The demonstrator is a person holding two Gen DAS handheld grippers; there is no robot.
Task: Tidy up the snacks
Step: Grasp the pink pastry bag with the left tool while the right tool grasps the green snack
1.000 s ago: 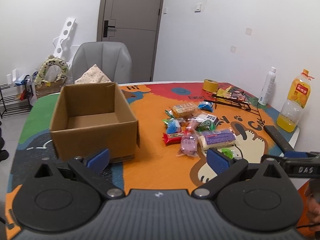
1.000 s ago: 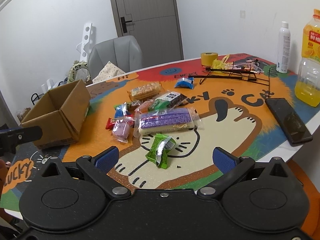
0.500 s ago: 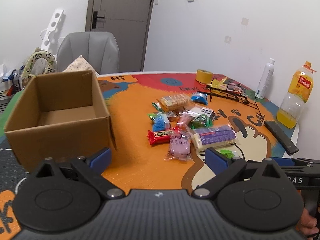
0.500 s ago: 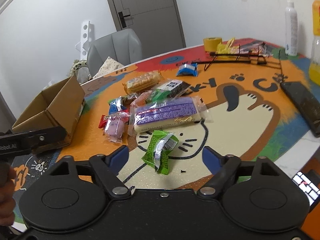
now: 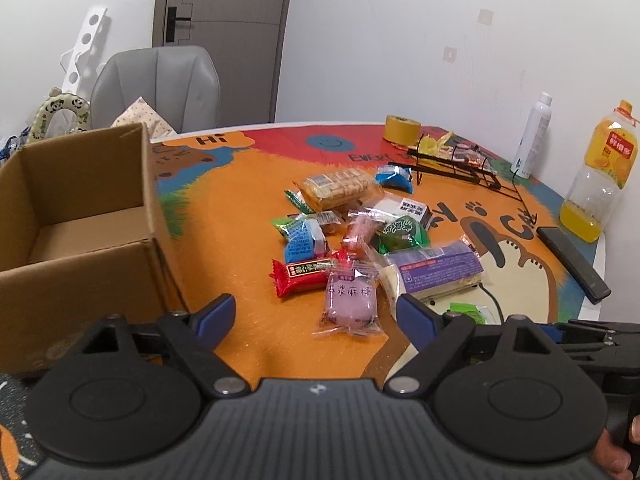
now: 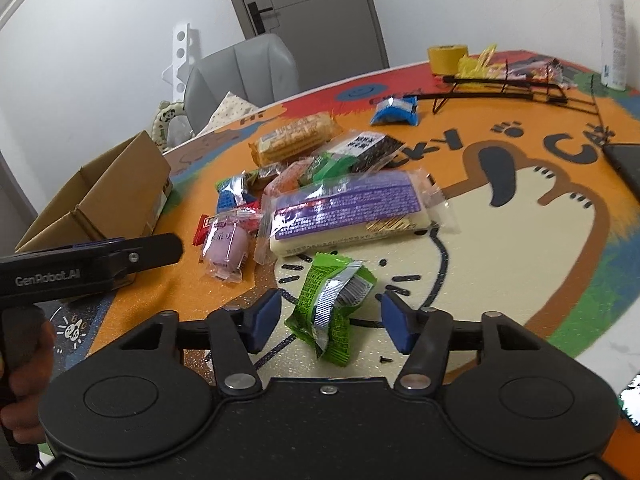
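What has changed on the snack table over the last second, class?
The right gripper has moved in, narrowed, and now straddles the green packet, not yet gripping. The left gripper swung toward the pile, open. Snacks and the cardboard box stayed put.

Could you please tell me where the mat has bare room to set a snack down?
Free: the orange strip between the brown cardboard box and the red wrapped bar; the cream patch right of the long purple packet. The middle pile is crowded.
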